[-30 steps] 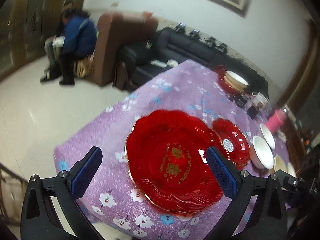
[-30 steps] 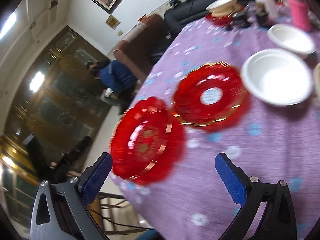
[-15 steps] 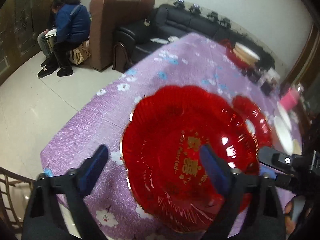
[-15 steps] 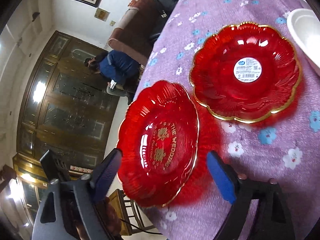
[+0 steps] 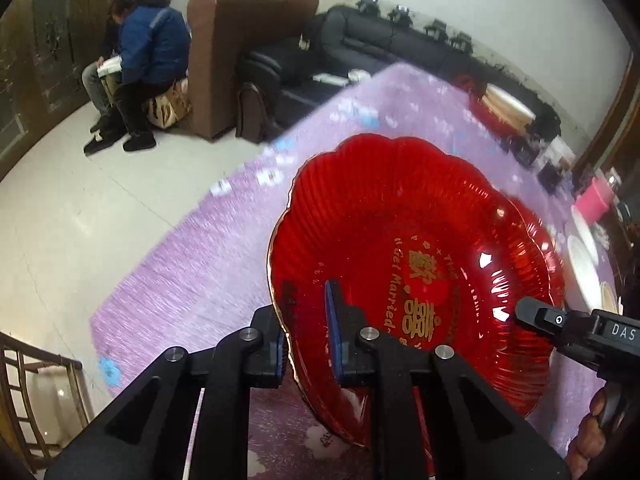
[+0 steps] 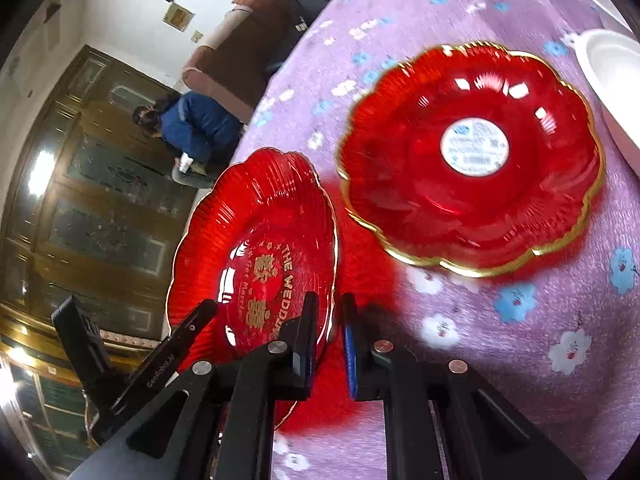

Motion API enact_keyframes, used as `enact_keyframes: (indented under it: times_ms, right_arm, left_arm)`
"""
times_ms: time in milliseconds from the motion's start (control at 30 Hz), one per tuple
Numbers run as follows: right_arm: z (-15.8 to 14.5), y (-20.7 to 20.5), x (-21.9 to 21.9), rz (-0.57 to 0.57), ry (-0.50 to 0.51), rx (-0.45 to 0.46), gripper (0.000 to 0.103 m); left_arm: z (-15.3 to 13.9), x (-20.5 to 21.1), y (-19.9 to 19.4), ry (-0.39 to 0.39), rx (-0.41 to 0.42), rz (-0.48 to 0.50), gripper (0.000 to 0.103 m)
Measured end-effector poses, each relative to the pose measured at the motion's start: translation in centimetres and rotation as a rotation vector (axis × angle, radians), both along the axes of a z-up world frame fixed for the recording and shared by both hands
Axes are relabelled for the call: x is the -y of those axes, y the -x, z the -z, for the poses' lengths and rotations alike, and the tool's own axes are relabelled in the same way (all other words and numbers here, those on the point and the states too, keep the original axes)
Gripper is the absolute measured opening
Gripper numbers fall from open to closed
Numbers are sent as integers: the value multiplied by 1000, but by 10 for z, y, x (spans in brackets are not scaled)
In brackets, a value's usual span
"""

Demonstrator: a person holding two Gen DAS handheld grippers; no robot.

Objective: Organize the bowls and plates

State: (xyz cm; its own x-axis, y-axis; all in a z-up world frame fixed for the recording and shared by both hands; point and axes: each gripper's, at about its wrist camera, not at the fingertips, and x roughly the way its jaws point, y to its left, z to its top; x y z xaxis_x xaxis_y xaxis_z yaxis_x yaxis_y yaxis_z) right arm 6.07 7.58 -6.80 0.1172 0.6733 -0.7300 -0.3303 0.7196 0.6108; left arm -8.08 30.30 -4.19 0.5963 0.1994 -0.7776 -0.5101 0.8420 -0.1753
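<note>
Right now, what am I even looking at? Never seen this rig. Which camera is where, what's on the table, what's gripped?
There is no robot: a person holds a two-finger clamp in each hand, and each clamp carries a fisheye camera looking along its fingers.

In the left wrist view, the left gripper is shut on the near rim of the large red plate with gold lettering. The black piece at right is the right gripper.

In the right wrist view, the right gripper pinches the other side of that plate's rim, so both clamps hold it.

On the purple flowered tablecloth also lie a gold-rimmed red plate with a round label and a white bowl. A seated person is in the background.
</note>
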Motion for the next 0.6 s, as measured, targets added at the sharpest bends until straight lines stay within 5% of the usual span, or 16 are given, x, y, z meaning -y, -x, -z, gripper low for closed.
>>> enact_keyframes:
  times_ms: [200, 600]
  right_arm:
    - [-23, 6, -17, -57, -17, 77, 11]
    - [-11, 15, -12, -105, -17, 55, 11]
  left_arm:
    - [-8, -10, 10, -13, 29, -52, 14]
    - [-5, 5, 17, -38, 8, -108, 14]
